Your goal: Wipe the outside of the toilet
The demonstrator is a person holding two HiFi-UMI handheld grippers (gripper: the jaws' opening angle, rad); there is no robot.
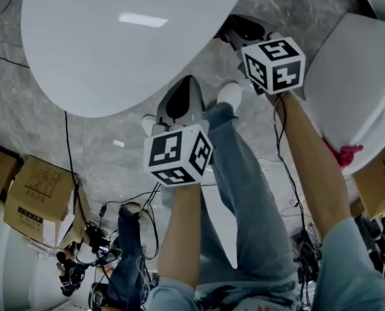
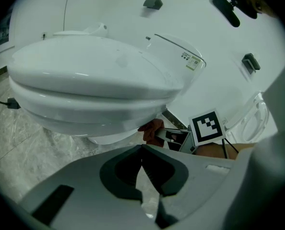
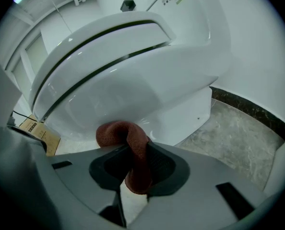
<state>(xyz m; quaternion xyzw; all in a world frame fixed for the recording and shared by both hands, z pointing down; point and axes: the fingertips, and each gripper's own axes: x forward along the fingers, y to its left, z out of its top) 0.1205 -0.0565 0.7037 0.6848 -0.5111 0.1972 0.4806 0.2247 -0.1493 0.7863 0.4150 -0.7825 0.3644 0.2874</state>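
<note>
The toilet [image 3: 133, 75], by far the largest thing in every view, is seen with its lid shut, and its white outer shell is shown without any stain, streak or wet mark, so wiped parts cannot be told from unwiped ones. The work is judged to be under way at the lower front of the bowl only; the lid, the rim band, the back and the foot are taken to be left to do. The grey marbled floor [image 3: 238, 128] is seen around the foot. In the head view the bowl and the place of wiping are covered by the lid, and a second white fixture [image 1: 354, 76] at the right is cut off by the edge. The left gripper [image 2: 142, 148] is held low in front of the bowl, apart from it, with its jaws brought together on nothing. The right gripper [image 3: 133, 150] is clamped on a reddish-brown cloth [image 3: 125, 135], whose looped end appears to be pressed to the underside of the bowl; the contact itself is hidden by the cloth. A pink item [image 1: 345, 153] beside the second fixture cannot be identified, and the print on the label [image 2: 193, 61] near the back of the toilet is too small to be read.
</note>
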